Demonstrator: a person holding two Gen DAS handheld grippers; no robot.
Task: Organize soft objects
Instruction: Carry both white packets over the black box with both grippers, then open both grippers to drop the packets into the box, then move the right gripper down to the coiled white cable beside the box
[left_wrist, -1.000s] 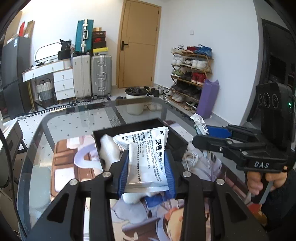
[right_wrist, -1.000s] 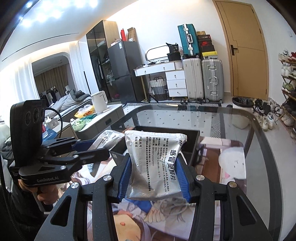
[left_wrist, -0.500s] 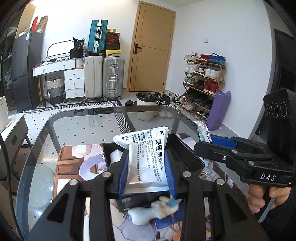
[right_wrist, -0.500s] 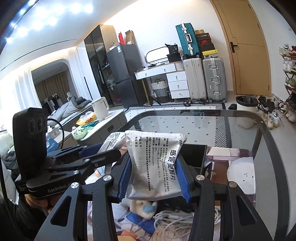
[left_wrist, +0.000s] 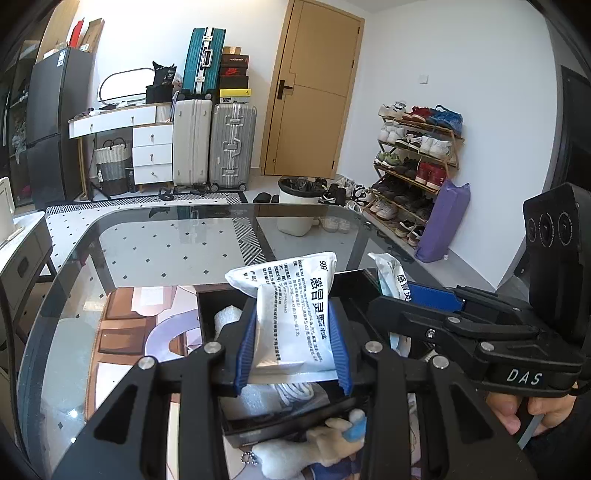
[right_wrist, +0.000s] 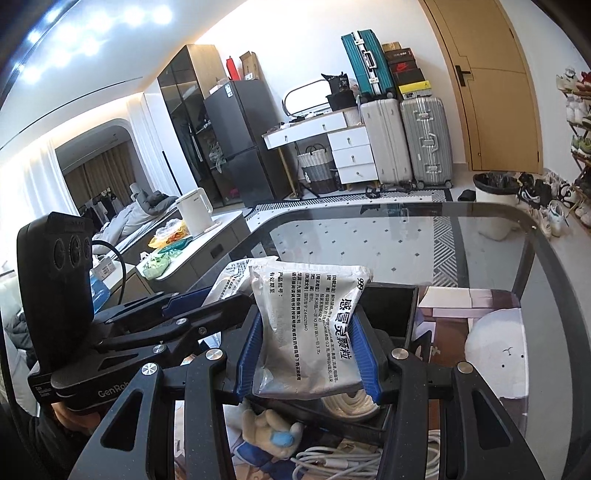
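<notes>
My left gripper (left_wrist: 291, 350) is shut on a white medicine sachet (left_wrist: 291, 317) with black print and holds it above a black open box (left_wrist: 210, 299) on the glass table. My right gripper (right_wrist: 306, 354) is shut on a silvery sachet (right_wrist: 306, 325) of the same kind, also over the box (right_wrist: 391, 306). Each gripper shows in the other's view, the right one (left_wrist: 417, 295) beside the left, the left one (right_wrist: 192, 299) beside the right. White foam (left_wrist: 225, 317) and a coiled white cord (right_wrist: 351, 402) lie in the box.
A small plush toy (left_wrist: 317, 443) lies on the printed mat just in front of the box; it also shows in the right wrist view (right_wrist: 266, 428). White cables (right_wrist: 332, 461) lie beside it. The glass table (left_wrist: 155, 243) stretches beyond, with suitcases and a shoe rack behind.
Both grippers have risen and drawn back toward me with their sachets, and have come closer together over the box. The plush toy has come into view below them.
</notes>
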